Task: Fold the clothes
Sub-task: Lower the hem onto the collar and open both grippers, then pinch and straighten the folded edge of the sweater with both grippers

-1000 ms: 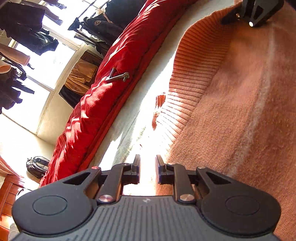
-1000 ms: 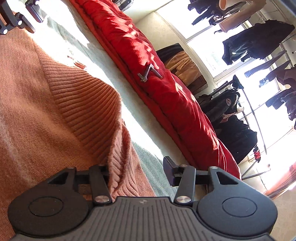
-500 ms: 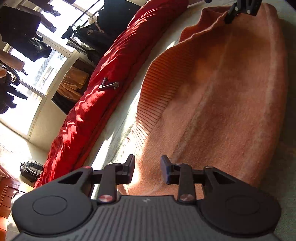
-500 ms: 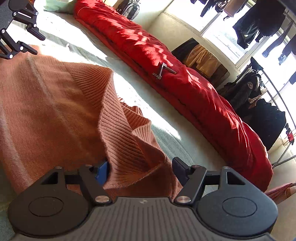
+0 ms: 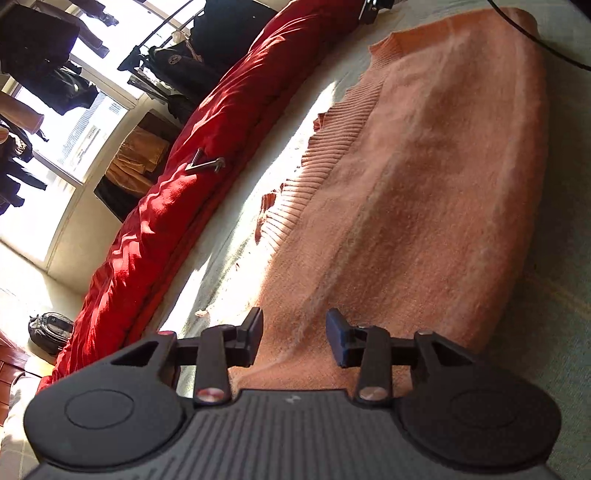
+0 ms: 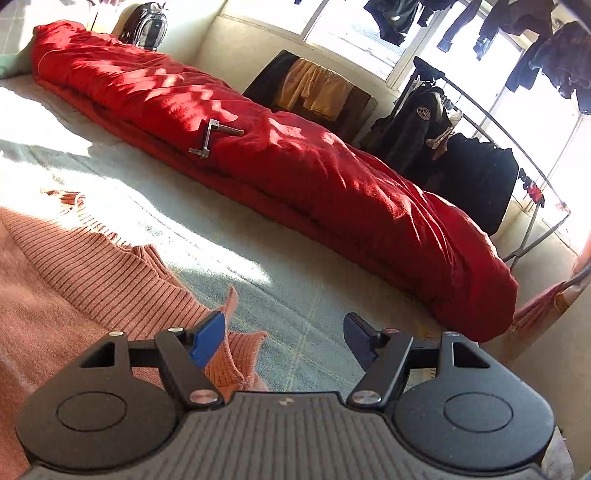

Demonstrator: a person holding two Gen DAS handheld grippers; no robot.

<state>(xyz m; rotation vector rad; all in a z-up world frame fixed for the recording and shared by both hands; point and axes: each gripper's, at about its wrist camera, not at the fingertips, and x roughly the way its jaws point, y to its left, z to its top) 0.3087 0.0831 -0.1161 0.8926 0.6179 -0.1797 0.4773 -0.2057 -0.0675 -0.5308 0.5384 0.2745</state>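
Salmon-orange knitted sweater [image 5: 424,192] lies flat on the pale grey-green bed sheet [image 5: 546,332], ribbed hem [image 5: 325,162] facing the rolled red quilt [image 5: 177,192] that runs along the bed's far edge. Sunlit strip of bare sheet sits between hem and quilt. Left hand-held gripper [image 5: 294,341]: released, jaws apart, nothing between them, hovering over the near end of the sweater. Right hand-held gripper [image 6: 284,341]: also released, jaws spread wide; blue-padded left finger [image 6: 207,341] is just beside a raised ribbed corner of the sweater [image 6: 92,280], contact unclear; right finger is over bare sheet [image 6: 303,295]. Small bent metal bracket [image 6: 212,138] rests on top of the red quilt [image 6: 295,173]. Beyond the bed: dark jackets on a clothes rack [image 6: 443,140] against the bright window, grey backpack [image 6: 146,26] in the corner
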